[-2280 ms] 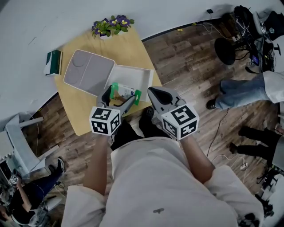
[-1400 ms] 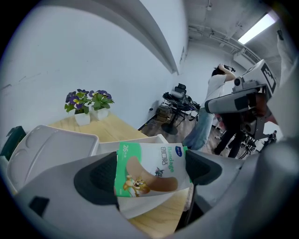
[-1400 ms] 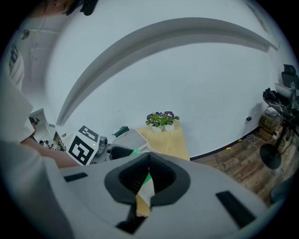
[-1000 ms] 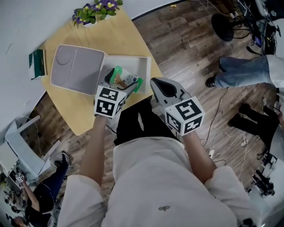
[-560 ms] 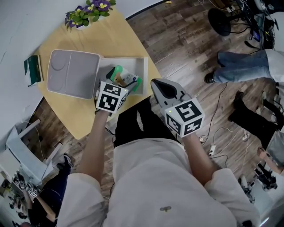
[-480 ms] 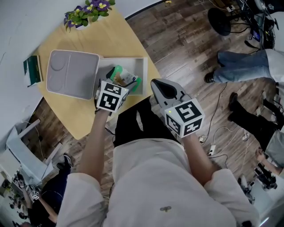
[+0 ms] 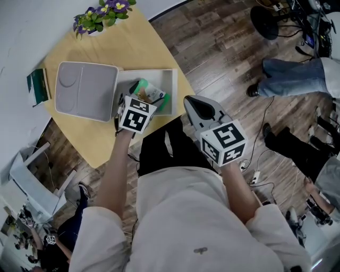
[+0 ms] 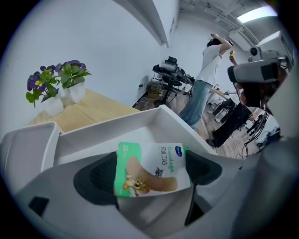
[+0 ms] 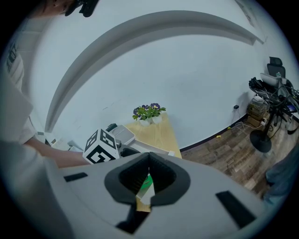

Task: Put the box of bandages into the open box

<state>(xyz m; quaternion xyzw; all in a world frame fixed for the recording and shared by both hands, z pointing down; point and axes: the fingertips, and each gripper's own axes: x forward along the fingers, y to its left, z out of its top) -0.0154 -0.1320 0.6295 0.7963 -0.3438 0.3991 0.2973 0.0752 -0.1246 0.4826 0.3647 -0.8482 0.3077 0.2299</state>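
Your left gripper is clamped on the box of bandages, one dark pad on each short side, printed face up and tilted a little. You hold it over the hollow of the open box, inside the line of its white walls; no view shows whether it touches the bottom. The open box sits close to the table's edge nearest you, with its far end by the corner. Its pale lid lies flat against its left side, so the free tabletop is beyond, toward the flower pot. A green book lies at the table's left edge, well apart. Your left forearm reaches straight forward and down to the box. Your right gripper has its jaws together on nothing and hangs off the table's edge, over the wood floor just right of the box. The left gripper view shows the box's inner walls and the clamp. The head view alone shows a person's legs standing on the floor to your right.
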